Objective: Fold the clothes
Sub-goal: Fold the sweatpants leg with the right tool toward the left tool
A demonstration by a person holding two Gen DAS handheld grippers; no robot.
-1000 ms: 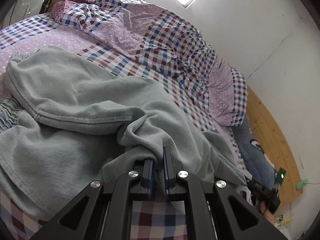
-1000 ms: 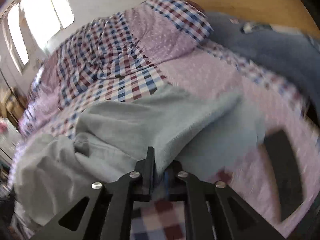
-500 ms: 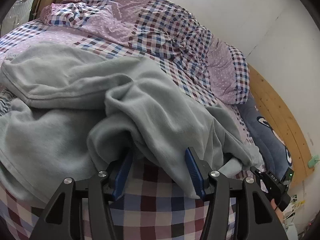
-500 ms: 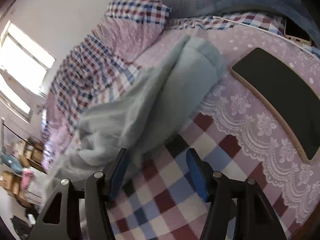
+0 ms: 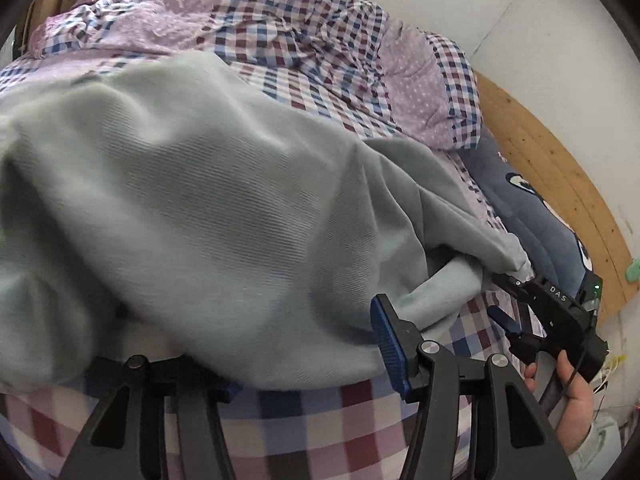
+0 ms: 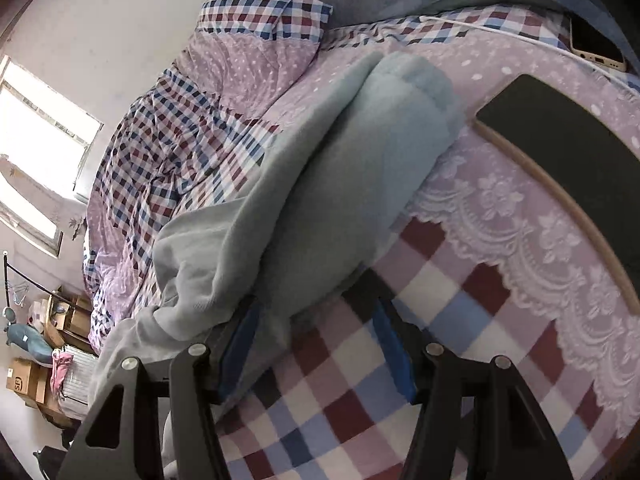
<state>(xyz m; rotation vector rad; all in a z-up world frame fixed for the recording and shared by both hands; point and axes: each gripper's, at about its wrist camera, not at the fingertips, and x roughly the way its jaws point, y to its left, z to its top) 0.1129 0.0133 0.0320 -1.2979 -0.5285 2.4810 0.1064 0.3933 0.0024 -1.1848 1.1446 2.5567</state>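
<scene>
My pale green garment (image 5: 208,200) is soft, matt, finely ribbed fleece cloth. It lies on a checked woven bedsheet (image 6: 360,412) edged with lace trim (image 6: 532,240). The headboard (image 5: 560,176) is knotty, smooth wood.

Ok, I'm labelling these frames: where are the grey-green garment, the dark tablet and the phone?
grey-green garment (image 5: 224,208): left wrist view, broad middle.
dark tablet (image 6: 568,148): right wrist view, screen centre.
phone (image 6: 596,46): right wrist view, screen.

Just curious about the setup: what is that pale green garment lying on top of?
The pale green garment lies on a checked blanket, which meets a lilac lace-edged bedcover. Whatever is directly beneath the garment's middle is covered.
</scene>
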